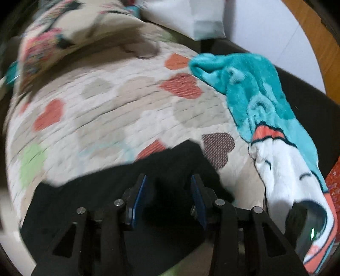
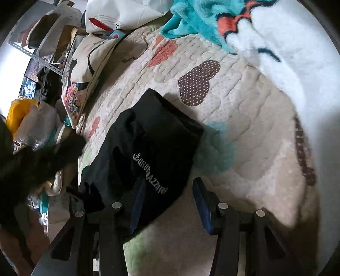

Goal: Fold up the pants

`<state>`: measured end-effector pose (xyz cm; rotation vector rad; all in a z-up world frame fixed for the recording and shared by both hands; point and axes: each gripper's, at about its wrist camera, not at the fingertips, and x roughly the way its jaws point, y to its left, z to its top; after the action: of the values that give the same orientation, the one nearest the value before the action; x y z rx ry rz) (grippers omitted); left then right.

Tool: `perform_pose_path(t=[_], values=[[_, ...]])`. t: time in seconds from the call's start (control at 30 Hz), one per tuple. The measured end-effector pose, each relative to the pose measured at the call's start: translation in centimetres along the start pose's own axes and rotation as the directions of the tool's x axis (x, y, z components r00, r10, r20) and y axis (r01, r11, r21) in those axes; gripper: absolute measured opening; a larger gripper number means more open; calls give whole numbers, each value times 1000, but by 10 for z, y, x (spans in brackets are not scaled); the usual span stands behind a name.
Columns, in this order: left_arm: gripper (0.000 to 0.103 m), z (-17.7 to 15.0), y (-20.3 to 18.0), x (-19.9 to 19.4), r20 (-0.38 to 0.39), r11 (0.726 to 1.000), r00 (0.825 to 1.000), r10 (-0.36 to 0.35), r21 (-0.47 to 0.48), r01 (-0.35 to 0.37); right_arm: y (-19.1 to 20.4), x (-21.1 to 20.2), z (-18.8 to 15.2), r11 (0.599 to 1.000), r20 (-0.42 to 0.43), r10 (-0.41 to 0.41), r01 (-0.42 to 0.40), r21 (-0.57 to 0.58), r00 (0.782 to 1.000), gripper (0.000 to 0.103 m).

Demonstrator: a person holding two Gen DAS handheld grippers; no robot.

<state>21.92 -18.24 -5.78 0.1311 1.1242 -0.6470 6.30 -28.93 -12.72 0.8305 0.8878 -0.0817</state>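
Observation:
The black pants [image 2: 148, 144] lie folded in a compact bundle on a quilt with hearts [image 2: 244, 118], white lettering facing up. In the left wrist view the pants [image 1: 119, 182] spread under and between the fingers. My left gripper [image 1: 169, 180] is open, its blue pads just above the black cloth. My right gripper [image 2: 167, 184] is open, hovering over the near edge of the bundle, left finger over the cloth, right finger over the quilt.
A teal and white plush blanket [image 1: 265, 110] lies crumpled at the quilt's right side and also shows in the right wrist view [image 2: 212, 23]. A patterned pillow [image 2: 85, 70] and white cushion [image 1: 187, 17] sit at the far end. Clutter and shelves [image 2: 36, 63] stand beside the bed.

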Motion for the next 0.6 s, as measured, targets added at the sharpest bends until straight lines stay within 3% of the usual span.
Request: perform_pose_path(t=[0.1,0.17,0.2,0.3,0.33,0.4,0.47,0.6], values=[[41,26,-8,32,-40,999,998,-45,13,46,1,8,4,1000,19,13,-13,2,1000,51],[46,37,-14,55,-92,997,994,-64,30,67,1,14,6,1000,24,18,-18,3,1000,51],[54,40,-18,70,-131,997,990,-55,46,61,2,15,7,1000,26,20,-20,2,999,51],[54,40,-31,81,-146,991,989,-7,134,26,4,18,10,1000,17,14,-14,-10,1000,52],[33,38,-35,79,-144,986,989,5,168,19,6,19,11,1000,10,14,-14,-15,1000,52],[2,33,-37,68,-146,981,989,-25,189,52,8,20,13,999,-8,29,-29,-19,1000,48],[0,29,-34,57,-132,981,990,-51,179,75,11,20,13,999,-22,44,-44,-25,999,28],[0,19,-20,19,-60,988,996,-66,136,74,32,6,14,992,5,83,-82,-99,997,19]])
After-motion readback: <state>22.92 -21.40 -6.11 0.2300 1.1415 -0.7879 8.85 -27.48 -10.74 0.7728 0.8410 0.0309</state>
